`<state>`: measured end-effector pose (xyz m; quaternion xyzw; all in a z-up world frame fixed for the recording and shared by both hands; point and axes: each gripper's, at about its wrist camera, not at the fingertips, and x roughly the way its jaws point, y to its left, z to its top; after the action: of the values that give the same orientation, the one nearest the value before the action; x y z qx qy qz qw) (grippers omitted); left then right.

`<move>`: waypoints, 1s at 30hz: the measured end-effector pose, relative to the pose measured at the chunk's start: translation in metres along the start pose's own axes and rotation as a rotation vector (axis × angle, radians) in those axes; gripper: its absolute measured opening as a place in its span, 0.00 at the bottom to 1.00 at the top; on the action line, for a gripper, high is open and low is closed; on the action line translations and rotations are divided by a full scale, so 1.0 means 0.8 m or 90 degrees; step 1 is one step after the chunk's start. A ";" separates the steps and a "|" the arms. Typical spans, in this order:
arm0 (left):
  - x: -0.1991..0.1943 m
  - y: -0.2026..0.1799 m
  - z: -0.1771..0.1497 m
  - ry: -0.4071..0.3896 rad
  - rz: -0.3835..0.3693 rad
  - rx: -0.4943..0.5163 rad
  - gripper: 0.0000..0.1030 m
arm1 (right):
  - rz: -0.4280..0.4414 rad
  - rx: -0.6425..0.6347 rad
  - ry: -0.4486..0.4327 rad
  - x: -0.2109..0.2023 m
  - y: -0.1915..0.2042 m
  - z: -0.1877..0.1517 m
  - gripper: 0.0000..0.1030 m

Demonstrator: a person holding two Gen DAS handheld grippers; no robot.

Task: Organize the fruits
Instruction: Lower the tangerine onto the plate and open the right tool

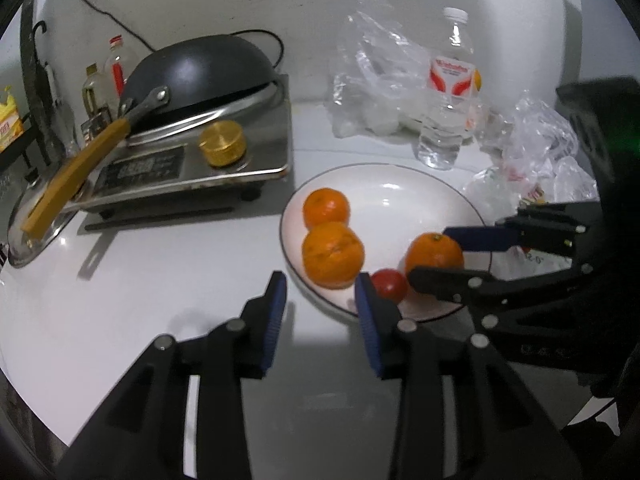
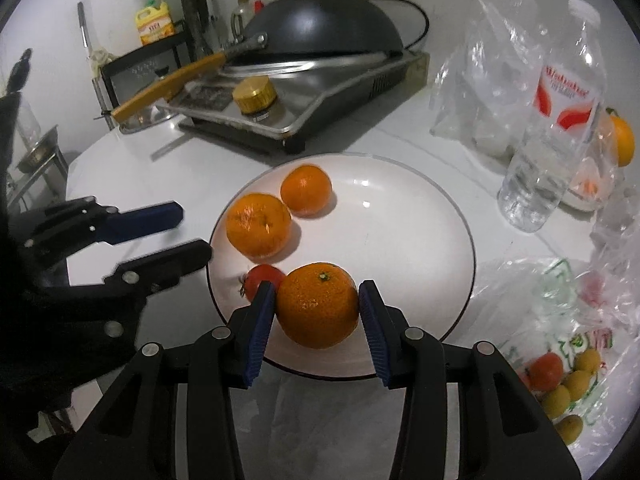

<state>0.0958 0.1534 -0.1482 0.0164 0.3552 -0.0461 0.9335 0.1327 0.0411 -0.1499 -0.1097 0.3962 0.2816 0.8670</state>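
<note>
A white plate [image 2: 420,240] holds two oranges [image 2: 258,224] [image 2: 306,189] at its left, a small red tomato [image 2: 260,278] and a third orange [image 2: 318,304] near its front rim. My right gripper [image 2: 316,304] has its jaws on both sides of that third orange, touching or nearly touching it. In the left wrist view the plate [image 1: 400,208] shows the same orange [image 1: 434,254] between the right gripper's fingers [image 1: 476,238]. My left gripper [image 1: 322,292] is open and empty over the plate's front left rim, next to the tomato [image 1: 390,285].
An induction cooker with an overturned black wok [image 2: 320,24] and a gold cap [image 2: 254,94] stands behind the plate. A water bottle [image 2: 556,128], clear plastic bags [image 2: 492,80], a loose orange [image 2: 622,140] and a bag of small fruits [image 2: 560,380] lie to the right.
</note>
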 end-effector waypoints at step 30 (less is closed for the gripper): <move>-0.045 -0.065 0.020 -0.049 0.001 0.021 0.54 | -0.023 0.035 -0.108 -0.124 -0.040 -0.030 0.45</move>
<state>0.0742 0.1036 -0.1122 0.0303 0.3185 -0.0520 0.9460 0.0843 -0.0348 -0.0927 -0.0691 0.3268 0.2630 0.9051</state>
